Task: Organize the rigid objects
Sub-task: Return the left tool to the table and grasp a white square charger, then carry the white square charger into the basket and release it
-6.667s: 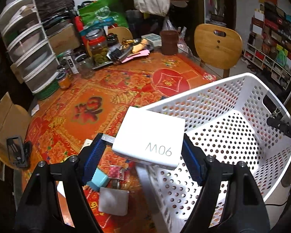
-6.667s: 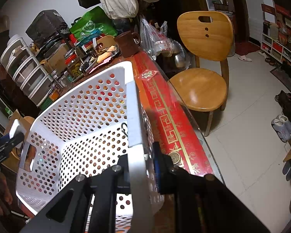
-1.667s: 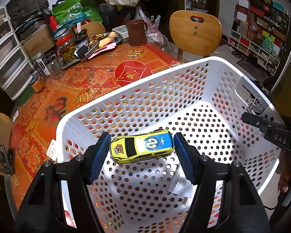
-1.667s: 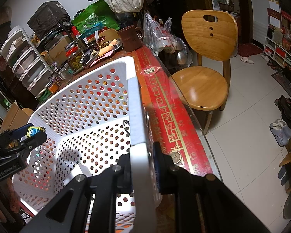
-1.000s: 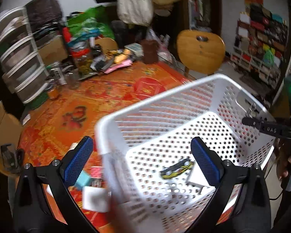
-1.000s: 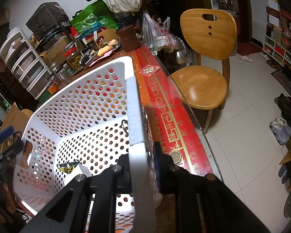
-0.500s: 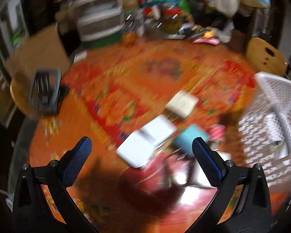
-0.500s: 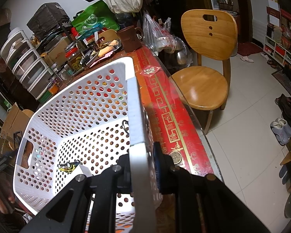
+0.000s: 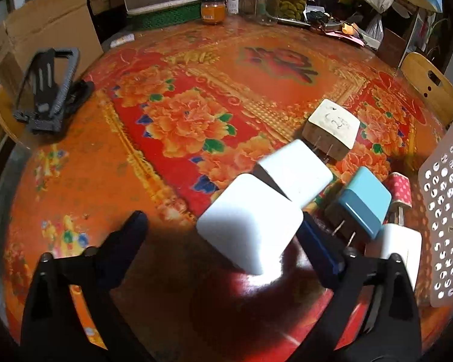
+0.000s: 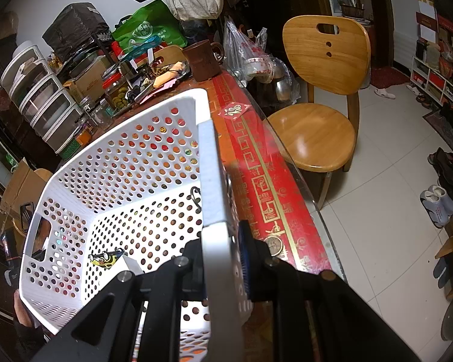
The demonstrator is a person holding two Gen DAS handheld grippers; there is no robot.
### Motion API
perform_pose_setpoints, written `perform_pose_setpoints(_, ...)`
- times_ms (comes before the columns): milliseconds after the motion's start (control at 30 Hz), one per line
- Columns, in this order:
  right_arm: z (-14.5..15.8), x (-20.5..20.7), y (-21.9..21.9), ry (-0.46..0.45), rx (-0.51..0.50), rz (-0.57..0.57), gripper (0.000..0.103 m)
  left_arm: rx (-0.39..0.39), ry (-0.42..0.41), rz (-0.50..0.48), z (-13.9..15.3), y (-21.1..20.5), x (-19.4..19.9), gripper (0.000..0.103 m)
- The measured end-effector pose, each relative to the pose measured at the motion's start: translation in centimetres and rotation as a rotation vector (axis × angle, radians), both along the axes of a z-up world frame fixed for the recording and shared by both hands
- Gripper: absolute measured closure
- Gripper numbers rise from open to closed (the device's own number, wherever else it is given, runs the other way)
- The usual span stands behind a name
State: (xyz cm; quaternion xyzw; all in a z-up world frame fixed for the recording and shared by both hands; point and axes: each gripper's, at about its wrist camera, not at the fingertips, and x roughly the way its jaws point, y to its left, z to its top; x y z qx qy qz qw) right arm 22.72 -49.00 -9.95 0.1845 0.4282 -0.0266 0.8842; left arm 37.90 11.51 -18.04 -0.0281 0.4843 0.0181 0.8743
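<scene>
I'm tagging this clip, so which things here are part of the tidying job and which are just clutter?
Job:
- white charger, between the open left tongs
- blue charger
- cream charger
- white basket, its wall clamped by the right tongs
- toy car, already inside

Clutter:
- jars
- cardboard box
- wooden chair

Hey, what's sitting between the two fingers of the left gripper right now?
In the left wrist view, the nearest white charger block lies between the left gripper's fingers, close to the blue-padded one. The jaws have been closing but don't yet grip it.
</scene>
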Motion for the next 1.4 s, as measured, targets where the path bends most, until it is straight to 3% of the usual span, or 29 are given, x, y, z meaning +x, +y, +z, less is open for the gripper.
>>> perform_pose_setpoints(133,0.0,0.0,0.0,0.000,-0.002,0.001,0.087,-0.002,-0.015,-0.002,0.2,-0.2,0.4,0.028)
perform_pose_setpoints(200,0.0,0.0,0.0,0.000,-0.003,0.003,0.087,-0.005,-0.021,-0.017,0.6,-0.5,0.2,0.049)
perform_pose_setpoints(467,0.0,0.1,-0.1,-0.001,-0.003,0.004,0.087,-0.006,-0.060,0.025,2.1,0.9,-0.9,0.049)
perform_pose_setpoints(733,0.0,0.1,-0.1,-0.003,-0.001,0.005,0.087,0.046,-0.094,0.069,5.2,2.0,-1.3,0.049)
perform_pose_setpoints(1167,0.0,0.1,-0.1,-0.003,-0.003,0.005,0.087,0.037,-0.201,-0.006,12.1,-3.0,-2.5,0.049)
perform_pose_setpoints(1400,0.0,0.1,-0.1,-0.003,-0.002,0.005,0.087,0.045,-0.244,-0.095,15.2,-8.1,-3.0,0.049)
